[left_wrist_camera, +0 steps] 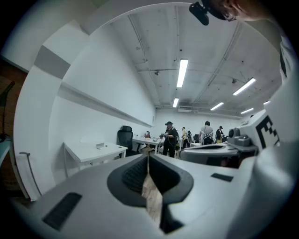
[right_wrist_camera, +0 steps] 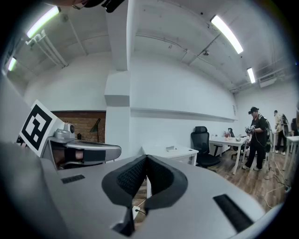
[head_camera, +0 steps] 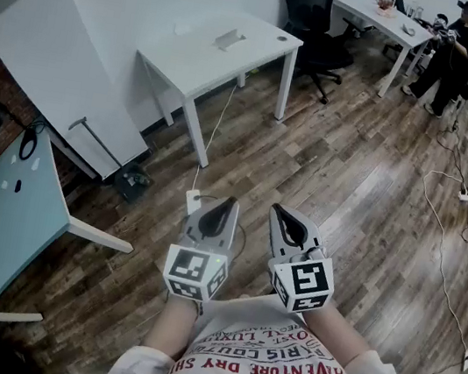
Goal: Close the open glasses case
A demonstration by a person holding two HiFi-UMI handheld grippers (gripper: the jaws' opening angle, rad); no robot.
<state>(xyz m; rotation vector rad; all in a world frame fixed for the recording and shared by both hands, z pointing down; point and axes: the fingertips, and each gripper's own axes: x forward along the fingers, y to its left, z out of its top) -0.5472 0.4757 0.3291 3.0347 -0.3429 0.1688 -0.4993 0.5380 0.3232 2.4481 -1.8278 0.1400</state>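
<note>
I cannot make out a glasses case for certain. A small pale object [head_camera: 229, 39] lies on the white table [head_camera: 237, 62] across the room, too small to identify; it also shows as that pale object [left_wrist_camera: 100, 145] in the left gripper view and as the same object [right_wrist_camera: 171, 148] in the right gripper view. My left gripper [head_camera: 229, 203] and right gripper [head_camera: 279, 209] are held side by side in front of my chest, above the wooden floor, far from that table. Both are shut with nothing between the pads: the left gripper [left_wrist_camera: 148, 157] and right gripper [right_wrist_camera: 146, 158] jaws meet at the tips.
A light blue table [head_camera: 10, 224] with small dark items stands at my left. A black office chair [head_camera: 314, 17] sits beyond the white table. A person [head_camera: 457, 50] stands by a far desk at the back right. Cables [head_camera: 442, 217] and a white power strip [head_camera: 193, 201] lie on the floor.
</note>
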